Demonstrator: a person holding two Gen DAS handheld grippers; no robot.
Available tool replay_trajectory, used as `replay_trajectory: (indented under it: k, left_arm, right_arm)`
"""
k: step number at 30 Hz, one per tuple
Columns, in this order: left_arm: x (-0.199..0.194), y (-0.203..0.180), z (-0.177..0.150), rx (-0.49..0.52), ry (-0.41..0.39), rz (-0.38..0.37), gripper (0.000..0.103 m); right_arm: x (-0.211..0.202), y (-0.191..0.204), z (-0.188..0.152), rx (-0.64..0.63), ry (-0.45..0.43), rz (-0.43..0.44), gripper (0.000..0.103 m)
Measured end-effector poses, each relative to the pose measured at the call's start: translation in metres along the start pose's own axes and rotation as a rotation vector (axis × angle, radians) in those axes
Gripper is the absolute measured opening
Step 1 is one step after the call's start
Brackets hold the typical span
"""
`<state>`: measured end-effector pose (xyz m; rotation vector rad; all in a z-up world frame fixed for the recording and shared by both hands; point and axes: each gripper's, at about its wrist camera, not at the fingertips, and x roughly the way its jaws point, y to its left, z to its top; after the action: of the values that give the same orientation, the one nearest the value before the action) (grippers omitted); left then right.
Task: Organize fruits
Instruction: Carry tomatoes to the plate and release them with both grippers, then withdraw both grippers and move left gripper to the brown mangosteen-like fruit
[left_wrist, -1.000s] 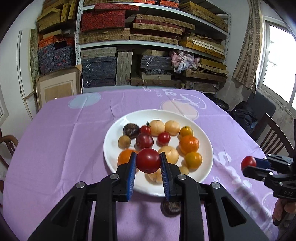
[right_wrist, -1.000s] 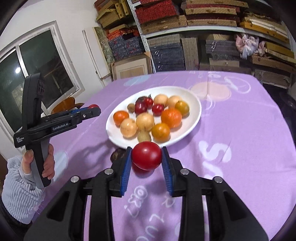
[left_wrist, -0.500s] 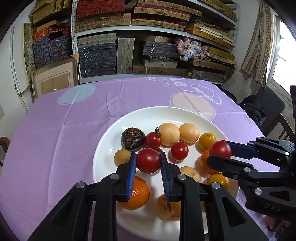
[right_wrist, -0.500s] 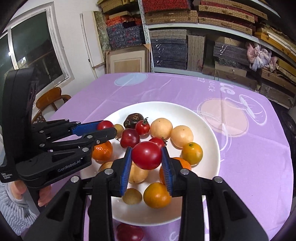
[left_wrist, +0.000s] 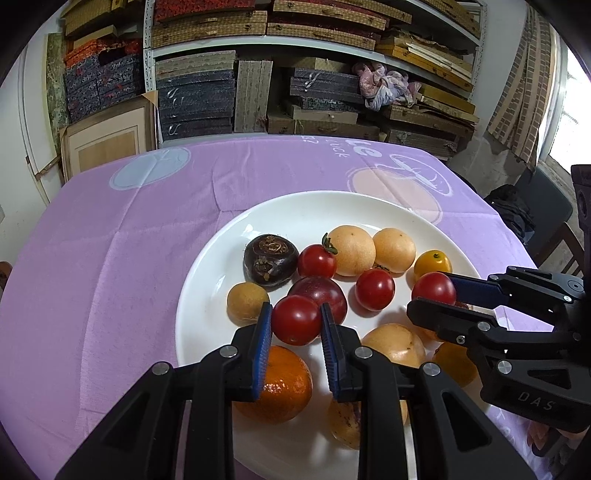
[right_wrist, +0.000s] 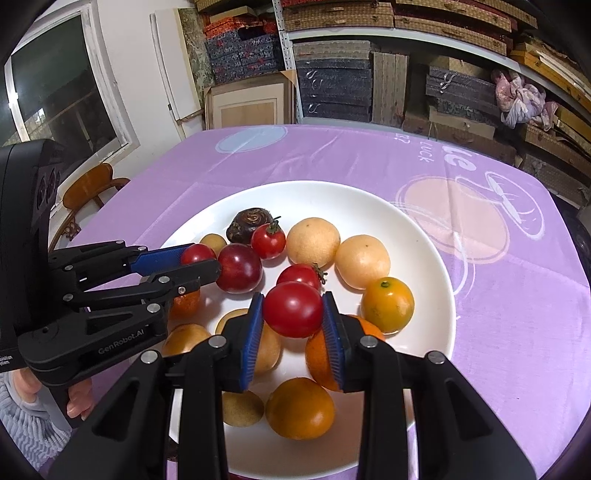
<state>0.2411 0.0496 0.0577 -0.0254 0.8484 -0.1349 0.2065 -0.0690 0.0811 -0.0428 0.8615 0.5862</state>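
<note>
A white plate (left_wrist: 310, 210) on the purple tablecloth holds several fruits: oranges, pale yellow fruits, red tomatoes, a dark plum (left_wrist: 325, 291) and a brown-black fruit (left_wrist: 269, 258). My left gripper (left_wrist: 296, 325) is shut on a red tomato (left_wrist: 295, 319) just above the plate's near left part, over the plum. My right gripper (right_wrist: 293, 321) is shut on another red tomato (right_wrist: 293, 308) above the plate's middle. The right gripper also shows in the left wrist view (left_wrist: 434, 295), and the left gripper in the right wrist view (right_wrist: 197, 260).
The plate (right_wrist: 424, 229) sits mid-table on the purple cloth (left_wrist: 110, 258). Shelves with stacked boxes (left_wrist: 221, 92) stand behind the table. A wooden chair (right_wrist: 88, 184) is at the left, a dark chair (left_wrist: 543, 206) at the right.
Both grippers have moved forward from the table's near edge to over the plate, each still holding its tomato, and have dropped closer to the fruits.
</note>
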Motion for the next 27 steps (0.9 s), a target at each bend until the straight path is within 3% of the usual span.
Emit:
replay_trajectory:
  k: [7, 8, 10, 12, 14, 15, 19, 23, 25, 27]
  left_arm:
    - [-0.007, -0.002, -0.001, 0.005, -0.01, 0.032, 0.029]
    - [-0.009, -0.003, -0.001, 0.002, -0.012, 0.036, 0.031]
    - [-0.019, -0.003, -0.001, -0.004, -0.032, 0.049, 0.049]
    - [-0.033, -0.003, -0.002, -0.015, -0.058, 0.063, 0.06]
    - [-0.051, -0.002, -0.004, -0.028, -0.079, 0.06, 0.062]
    - [-0.061, -0.002, -0.005, -0.031, -0.087, 0.058, 0.062]
    - [-0.102, -0.003, -0.026, -0.043, -0.142, 0.107, 0.088]
    - [-0.127, -0.015, -0.063, -0.026, -0.169, 0.152, 0.09]
    - [-0.133, -0.025, -0.082, -0.02, -0.178, 0.167, 0.097]
    - [-0.131, -0.035, -0.099, -0.013, -0.172, 0.176, 0.098]
  right_arm:
    - [-0.006, 0.002, 0.0, -0.004, -0.007, 0.001, 0.04]
    - [-0.01, 0.001, -0.001, -0.001, -0.014, 0.005, 0.04]
    - [-0.023, 0.002, -0.001, 0.004, -0.035, 0.011, 0.041]
    - [-0.04, 0.005, -0.005, 0.002, -0.061, 0.012, 0.047]
    - [-0.061, 0.01, -0.013, -0.005, -0.095, 0.008, 0.063]
    - [-0.073, 0.012, -0.018, -0.003, -0.114, 0.01, 0.065]
    - [-0.118, 0.021, -0.053, 0.008, -0.181, 0.019, 0.079]
    - [-0.145, 0.03, -0.1, 0.026, -0.235, 0.013, 0.094]
    - [-0.149, 0.032, -0.124, 0.051, -0.263, 0.015, 0.095]
    - [-0.15, 0.03, -0.143, 0.083, -0.279, 0.037, 0.096]
